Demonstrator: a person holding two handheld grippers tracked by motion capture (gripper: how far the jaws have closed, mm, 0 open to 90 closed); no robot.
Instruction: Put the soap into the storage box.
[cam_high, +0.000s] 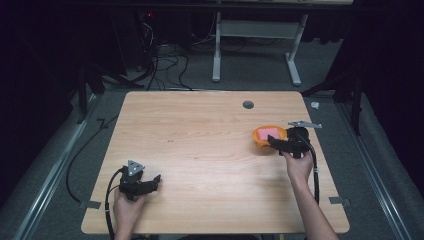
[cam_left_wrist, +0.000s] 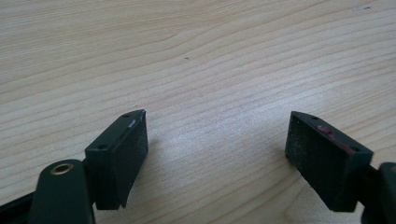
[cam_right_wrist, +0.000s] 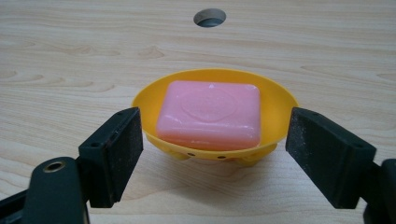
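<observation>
Only unmarked pink soap (cam_right_wrist: 208, 114), yellow dish (cam_right_wrist: 280, 105).

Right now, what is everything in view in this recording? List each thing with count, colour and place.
soap bar: one, pink, lying in the dish.
soap dish: one, yellow-orange, on the table's right side, just ahead of the right tool.
table: one, light wood, with a round hole near its far edge.
table frame: one, white, on the floor beyond.
cables: several, black, on the floor far left.
left tool: one, black, open over bare wood, near left.
right tool: one, black, open, facing the dish.
</observation>
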